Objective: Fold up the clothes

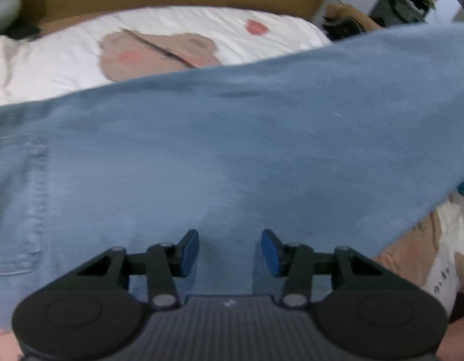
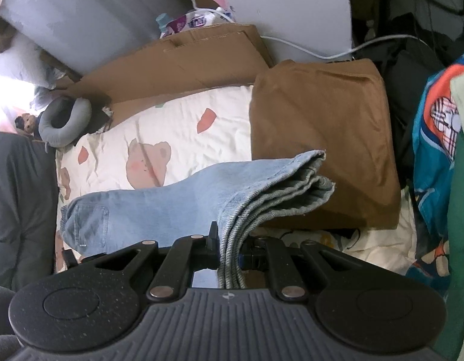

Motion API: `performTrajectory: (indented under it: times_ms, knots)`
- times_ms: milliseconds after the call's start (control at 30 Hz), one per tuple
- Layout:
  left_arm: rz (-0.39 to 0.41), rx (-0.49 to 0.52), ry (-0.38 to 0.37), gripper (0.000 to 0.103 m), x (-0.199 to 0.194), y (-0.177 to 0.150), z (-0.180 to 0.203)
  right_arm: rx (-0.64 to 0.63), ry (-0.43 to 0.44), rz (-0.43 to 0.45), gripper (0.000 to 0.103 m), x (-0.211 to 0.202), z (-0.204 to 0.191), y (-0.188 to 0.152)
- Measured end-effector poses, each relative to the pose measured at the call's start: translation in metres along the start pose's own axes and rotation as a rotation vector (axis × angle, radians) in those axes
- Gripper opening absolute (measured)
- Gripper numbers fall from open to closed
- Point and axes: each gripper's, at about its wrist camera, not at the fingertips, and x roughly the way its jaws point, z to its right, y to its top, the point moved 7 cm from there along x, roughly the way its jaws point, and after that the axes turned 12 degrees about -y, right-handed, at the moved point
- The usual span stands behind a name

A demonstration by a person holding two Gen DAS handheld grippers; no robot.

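Light blue jeans lie folded lengthwise across the bed, back pocket to the left and leg ends lifted to the right. My right gripper is shut on the stacked hem layers of the legs, which fan out beyond the fingers. In the left wrist view the jeans fill most of the picture, blurred, with a pocket at the left edge. My left gripper hovers close over the denim, its blue pads apart with only flat cloth showing behind the gap.
The bed sheet is cream with a bear print. A folded brown garment lies right behind the jeans' leg ends. Cardboard lines the far side, a grey neck pillow sits at the left, and colourful clothes hang at the right.
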Motion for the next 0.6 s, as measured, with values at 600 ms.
performTrajectory:
  times_ms: [600]
  knots:
    - [-0.009, 0.002, -0.236, 0.023, 0.047, 0.012, 0.033, -0.053, -0.030, -0.014, 0.009, 0.001, -0.031, -0.003]
